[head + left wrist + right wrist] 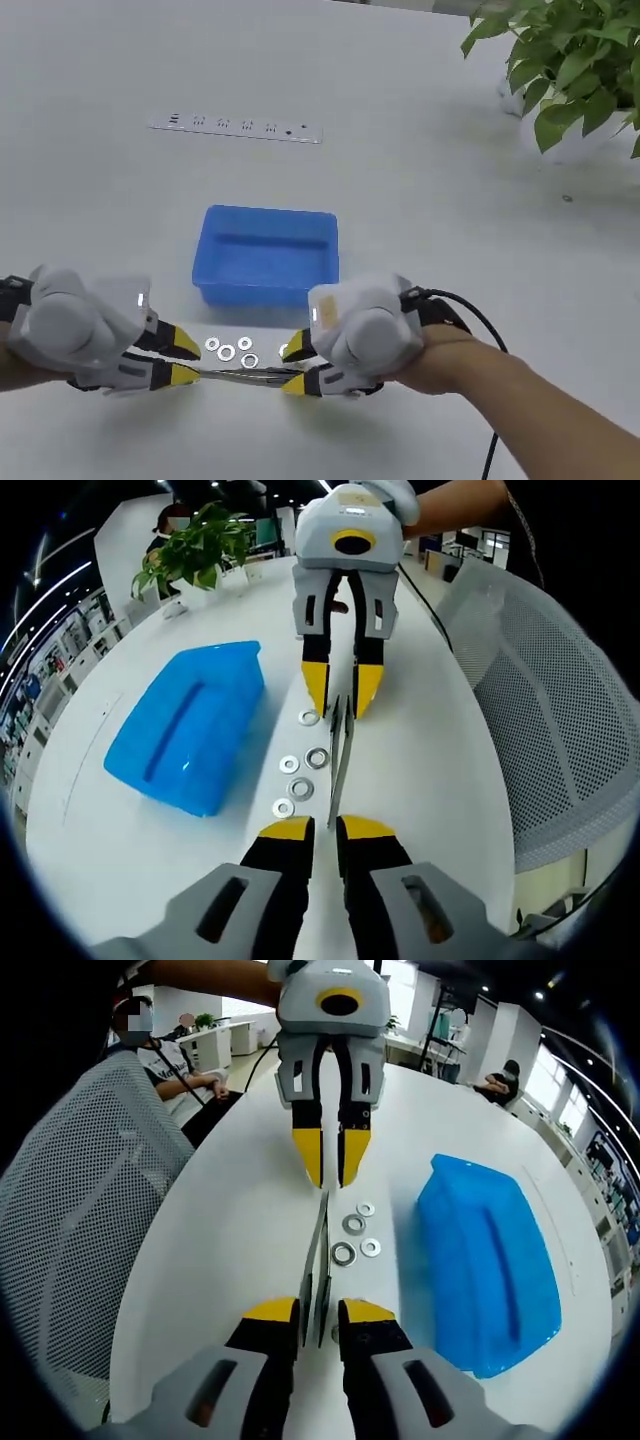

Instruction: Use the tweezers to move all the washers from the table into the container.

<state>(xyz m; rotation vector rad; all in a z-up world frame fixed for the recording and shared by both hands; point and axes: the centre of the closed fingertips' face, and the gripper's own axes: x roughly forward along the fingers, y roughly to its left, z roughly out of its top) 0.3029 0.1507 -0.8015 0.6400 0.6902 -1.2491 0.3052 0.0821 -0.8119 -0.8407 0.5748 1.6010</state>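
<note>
Steel tweezers (247, 374) (340, 750) (318, 1260) lie along the table between my two grippers, which face each other. My right gripper (299, 365) (319, 1312) (340, 688) is shut on the tweezers' wider end, which runs in between its jaws. My left gripper (186, 358) (326, 828) (330, 1163) has its jaws a narrow gap apart. The tweezers' thin end stops right at its tips. Several washers (228, 352) (301, 789) (354, 1224) lie beside the tweezers on the container's side. The blue container (266, 255) (185, 730) (490, 1260) stands just behind them.
A white power strip (236, 127) lies farther back on the white table (420, 200). A potted green plant (570, 60) stands at the back right. A black cable (480, 310) trails from the right gripper. A grey mesh chair (560, 730) stands off the table's near edge.
</note>
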